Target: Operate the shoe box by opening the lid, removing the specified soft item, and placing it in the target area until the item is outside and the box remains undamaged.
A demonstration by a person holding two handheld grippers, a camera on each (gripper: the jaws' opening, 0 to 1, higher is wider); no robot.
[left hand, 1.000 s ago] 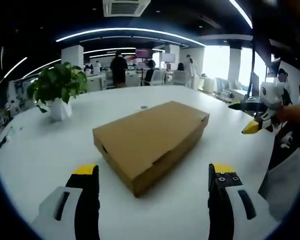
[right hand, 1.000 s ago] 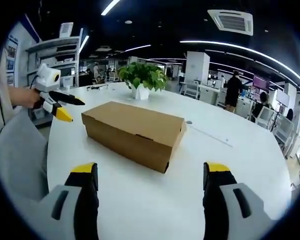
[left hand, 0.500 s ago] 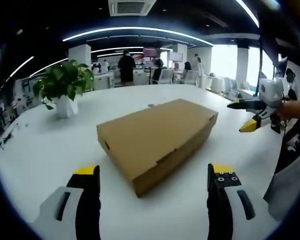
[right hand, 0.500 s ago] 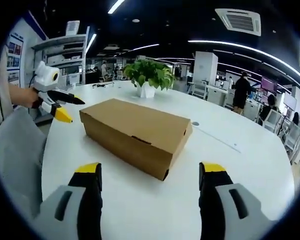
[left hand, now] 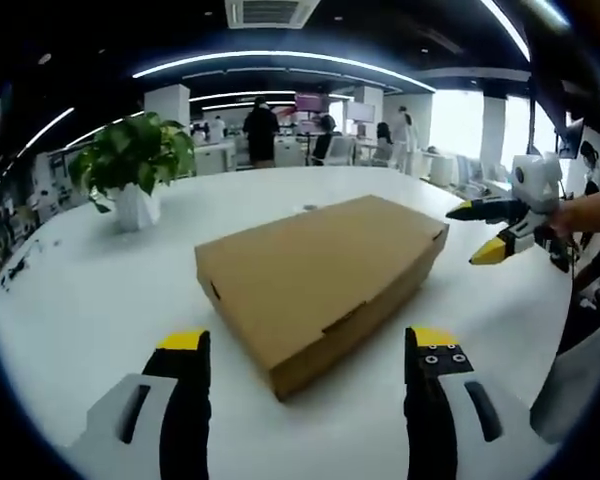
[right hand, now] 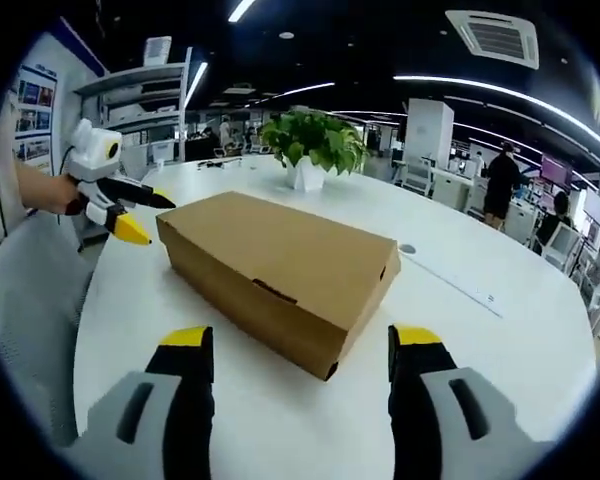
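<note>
Simply flat rectangular cardboard shoe box [left hand: 315, 275], closed.

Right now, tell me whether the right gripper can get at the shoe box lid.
Probably yes. The right gripper is open and faces the closed shoe box with only bare white table between. The left gripper hovers off the far end, out of its path.

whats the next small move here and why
Probably bring one gripper in to the box's front edge and catch the lid there. The cardboard box lies shut on the white table, and the left gripper and right gripper are both open, short of it and touching nothing.
</note>
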